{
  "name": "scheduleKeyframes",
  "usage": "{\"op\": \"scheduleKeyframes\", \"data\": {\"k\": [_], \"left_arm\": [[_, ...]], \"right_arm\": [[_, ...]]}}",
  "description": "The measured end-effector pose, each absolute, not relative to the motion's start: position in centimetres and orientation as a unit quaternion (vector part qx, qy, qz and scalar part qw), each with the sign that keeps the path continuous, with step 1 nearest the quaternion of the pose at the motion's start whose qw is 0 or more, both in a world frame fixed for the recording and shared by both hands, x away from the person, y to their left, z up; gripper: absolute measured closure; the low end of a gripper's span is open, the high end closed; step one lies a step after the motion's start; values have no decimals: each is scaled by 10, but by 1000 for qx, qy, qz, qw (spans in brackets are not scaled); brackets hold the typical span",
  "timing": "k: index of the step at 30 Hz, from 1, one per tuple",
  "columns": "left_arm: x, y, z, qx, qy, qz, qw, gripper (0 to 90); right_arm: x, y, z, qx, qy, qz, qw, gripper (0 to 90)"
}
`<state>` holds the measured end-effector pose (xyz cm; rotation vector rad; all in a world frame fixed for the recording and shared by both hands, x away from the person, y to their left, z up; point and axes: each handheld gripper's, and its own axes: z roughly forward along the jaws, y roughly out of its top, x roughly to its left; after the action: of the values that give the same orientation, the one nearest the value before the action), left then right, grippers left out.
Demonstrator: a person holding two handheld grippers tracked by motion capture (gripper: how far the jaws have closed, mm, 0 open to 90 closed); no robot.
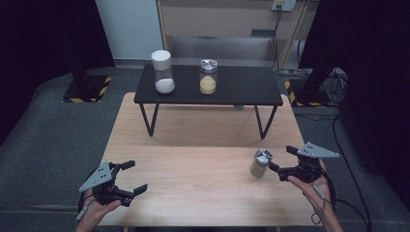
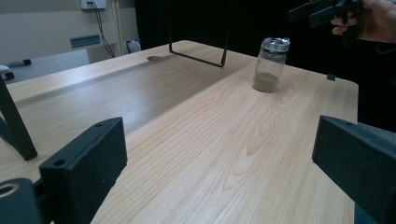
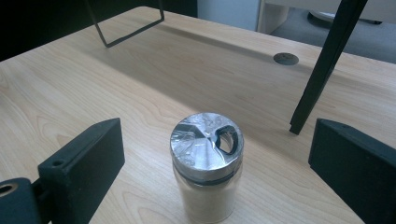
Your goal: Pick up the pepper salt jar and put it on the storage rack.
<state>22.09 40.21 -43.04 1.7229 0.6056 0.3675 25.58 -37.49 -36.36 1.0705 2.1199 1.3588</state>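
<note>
On the right side of the worktop [image 1: 193, 145] a small jar [image 1: 260, 163] with a silver shaker lid stands upright, partly filled with tan powder. The right gripper [image 1: 285, 158] sits just beside it, fingers [image 3: 81, 163] spread wide with the jar between them in the right gripper view, not yet touching the glass. The left gripper [image 1: 129, 177] rests well apart at the near left corner, its fingers [image 2: 86, 161] also wide and holding nothing. Beyond, a black shelf [image 1: 208, 92] carries a white-lidded jar [image 1: 163, 72] and a metal-lidded jar [image 1: 208, 76]. The step in hand looks like grasping the small jar. The risk is a tip-over: the jar is tall for its base and smooth, so if one finger meets the glass before the other, it would likely push the jar sideways or topple it. Closing too high, on the slick lid, could let it slip, and the lid has an open pour hole [image 3: 226, 140], so a fall might spill powder. The shelf leg [image 3: 322, 70] stands near and could catch the gripper on a lift.
</note>
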Motion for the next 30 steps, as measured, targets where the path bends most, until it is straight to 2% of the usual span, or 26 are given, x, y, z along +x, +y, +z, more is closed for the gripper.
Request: {"op": "scheduleKeyframes", "data": {"k": [30], "left_arm": [[220, 401, -429, 744, 260, 160, 595, 20]], "right_arm": [[285, -354, -383, 382, 779, 464, 181, 57]]}}
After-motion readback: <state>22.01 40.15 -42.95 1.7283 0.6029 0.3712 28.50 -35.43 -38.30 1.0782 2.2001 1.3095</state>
